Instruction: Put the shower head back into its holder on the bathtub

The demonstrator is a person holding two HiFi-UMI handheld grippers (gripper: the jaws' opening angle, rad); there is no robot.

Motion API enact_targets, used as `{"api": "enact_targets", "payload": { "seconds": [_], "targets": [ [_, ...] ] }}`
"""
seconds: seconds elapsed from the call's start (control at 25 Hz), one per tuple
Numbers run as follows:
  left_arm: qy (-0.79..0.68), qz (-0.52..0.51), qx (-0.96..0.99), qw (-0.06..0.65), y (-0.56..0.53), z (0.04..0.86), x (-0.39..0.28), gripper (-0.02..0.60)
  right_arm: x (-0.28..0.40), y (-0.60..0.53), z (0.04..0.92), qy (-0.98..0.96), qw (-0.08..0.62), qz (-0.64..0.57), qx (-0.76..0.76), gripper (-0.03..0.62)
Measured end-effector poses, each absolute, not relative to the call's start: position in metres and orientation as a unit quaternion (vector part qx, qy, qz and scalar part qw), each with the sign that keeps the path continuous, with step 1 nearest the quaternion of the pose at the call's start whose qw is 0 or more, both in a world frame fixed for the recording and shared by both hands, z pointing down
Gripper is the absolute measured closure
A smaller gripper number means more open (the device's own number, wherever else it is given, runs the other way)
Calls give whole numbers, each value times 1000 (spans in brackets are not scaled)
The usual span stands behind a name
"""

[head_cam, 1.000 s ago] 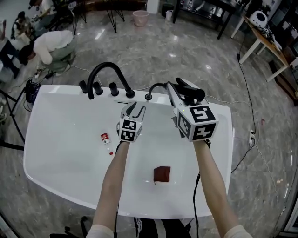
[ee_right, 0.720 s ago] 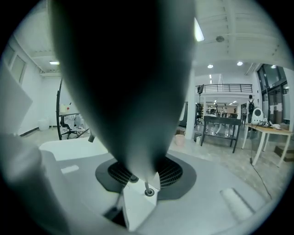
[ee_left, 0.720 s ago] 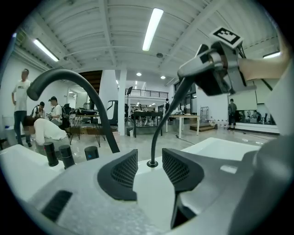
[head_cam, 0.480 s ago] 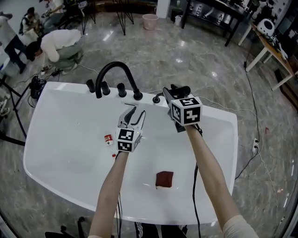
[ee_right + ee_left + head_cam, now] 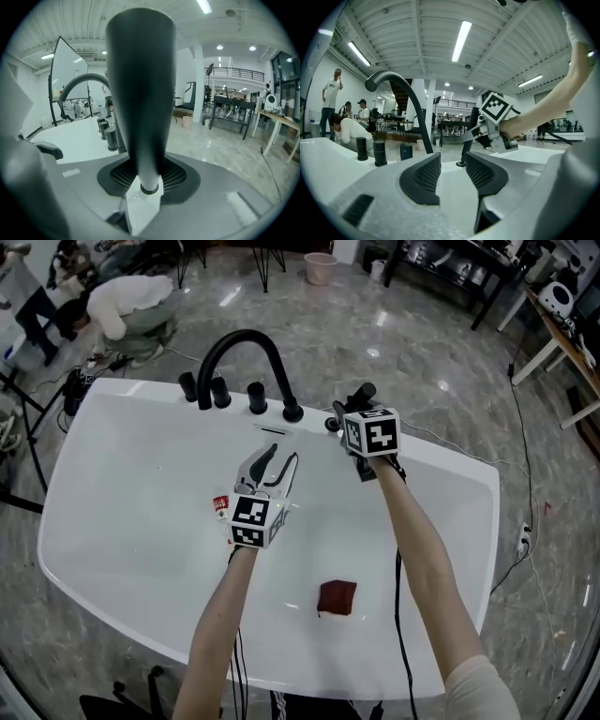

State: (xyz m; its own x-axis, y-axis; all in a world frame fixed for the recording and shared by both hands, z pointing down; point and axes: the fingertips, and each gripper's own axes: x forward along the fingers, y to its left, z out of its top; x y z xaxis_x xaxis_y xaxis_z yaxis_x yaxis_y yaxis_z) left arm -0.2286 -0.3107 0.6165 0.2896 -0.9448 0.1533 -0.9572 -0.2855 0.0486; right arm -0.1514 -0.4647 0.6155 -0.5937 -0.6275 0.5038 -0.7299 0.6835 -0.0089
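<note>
At the back rim of the bathtub (image 5: 450, 474), right of the faucet (image 5: 246, 357), the shower head (image 5: 140, 93) is clamped in the right gripper (image 5: 356, 413), its long axis close to upright. The holder (image 5: 330, 424) lies just below its lower end; whether that end is already seated cannot quite be made out. The left gripper (image 5: 272, 463) is held open and empty, farther off over the basin.

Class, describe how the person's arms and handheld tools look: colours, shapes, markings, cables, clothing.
The left tool and right tool are light grey, each with two dark grid-textured pads and a white cube of black square markers. A black cable trails along each forearm. Forearms are bare; a pale sleeve covers the right upper arm.
</note>
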Motion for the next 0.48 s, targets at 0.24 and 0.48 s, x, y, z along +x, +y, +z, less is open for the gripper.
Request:
{"api": "enact_targets", "payload": {
  "seconds": [0.24, 0.48],
  "targets": [
    [-593, 53, 801, 62, -298, 624, -240, 423, -169, -480, 623, -886, 238, 95, 385, 459],
    [-590, 46, 805, 43, -297, 617, -246, 423, -178, -492, 633, -884, 238, 93, 391, 461]
  ]
}}
